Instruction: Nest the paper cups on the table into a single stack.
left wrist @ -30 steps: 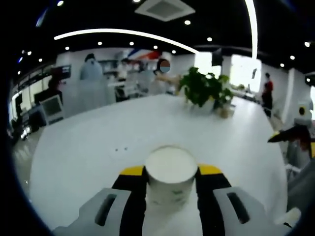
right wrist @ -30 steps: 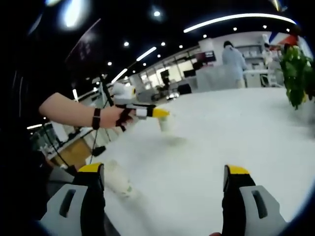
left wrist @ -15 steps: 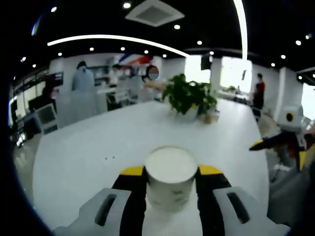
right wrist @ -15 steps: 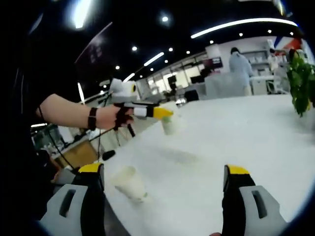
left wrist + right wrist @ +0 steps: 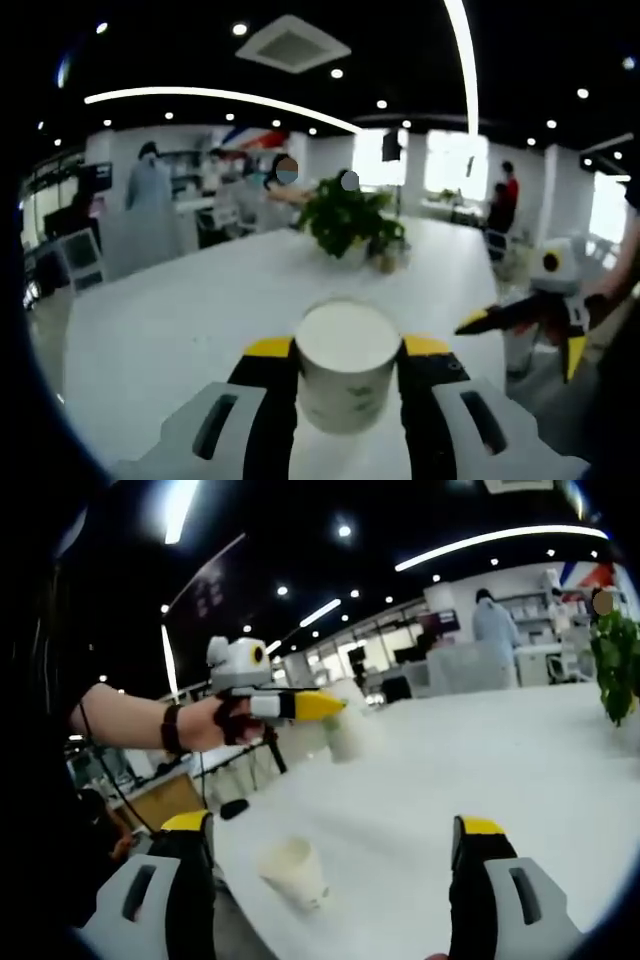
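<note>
- Left gripper [image 5: 348, 352]: jaws clamped on a white paper cup [image 5: 347, 365], one yellow-tipped jaw on each side of its wall. We see its round rim and pale, matte inside; cylinder tapers slightly toward the base.
- In the right gripper view we see that same left gripper [image 5: 318, 706] from the side, held in a person's hand [image 5: 215, 723] with a dark wristband, the cup [image 5: 352, 735] lifted clear above the bench [image 5: 520, 770].
- Right gripper [image 5: 330, 850]: jaws spread wide, nothing between them. Black jaws, yellow tips, grey housings.
- Second paper cup [image 5: 295, 872]: standing on the bench near its edge, between the right gripper's jaws in picture but beyond them, not touched. Off-white, tapered, slightly tilted in the view.
- Bench is a broad, smooth white top with a faint sheen.
- In the left gripper view, the right gripper [image 5: 520, 318] shows at the right side, yellow tip pointing left, apart from the held cup.
- Potted leafy green plant [image 5: 345, 218] sits further along the bench.
</note>
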Action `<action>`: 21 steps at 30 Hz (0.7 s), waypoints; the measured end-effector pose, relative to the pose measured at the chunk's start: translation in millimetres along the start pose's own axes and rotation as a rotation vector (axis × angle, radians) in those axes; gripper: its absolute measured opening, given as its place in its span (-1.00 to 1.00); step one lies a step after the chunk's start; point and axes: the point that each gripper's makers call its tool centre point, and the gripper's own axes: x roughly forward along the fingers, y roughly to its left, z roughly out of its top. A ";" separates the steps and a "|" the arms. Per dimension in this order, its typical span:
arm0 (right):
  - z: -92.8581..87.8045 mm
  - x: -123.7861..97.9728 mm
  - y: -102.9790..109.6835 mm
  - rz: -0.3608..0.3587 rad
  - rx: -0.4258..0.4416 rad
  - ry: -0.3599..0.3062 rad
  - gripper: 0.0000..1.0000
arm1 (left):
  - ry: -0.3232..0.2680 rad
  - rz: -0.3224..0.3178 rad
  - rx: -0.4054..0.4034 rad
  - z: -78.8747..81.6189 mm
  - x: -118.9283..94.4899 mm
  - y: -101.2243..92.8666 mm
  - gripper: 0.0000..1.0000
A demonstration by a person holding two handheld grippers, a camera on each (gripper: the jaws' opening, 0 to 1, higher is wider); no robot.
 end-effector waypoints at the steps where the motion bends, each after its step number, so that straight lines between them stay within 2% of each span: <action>1: 0.7 1.5 2.8 0.002 0.005 -0.002 0.93 | -0.001 -0.010 0.003 1.0 -1.0 -4.6 -0.25; 5: 3.7 6.6 9.9 0.014 0.023 -0.022 0.93 | 0.003 -0.039 0.008 1.9 -5.2 -16.7 -0.25; 10: 6.5 10.4 18.2 0.045 0.035 -0.039 0.87 | -0.025 -0.095 -0.028 7.2 -10.5 -34.1 -0.25; 16: 8.7 15.1 28.8 0.088 0.041 -0.041 0.80 | -0.026 -0.141 -0.061 5.7 -13.0 -51.6 -0.25; 21: 9.8 19.0 30.9 0.113 0.061 -0.047 0.76 | -0.039 -0.191 -0.069 10.4 -14.8 -67.5 -0.25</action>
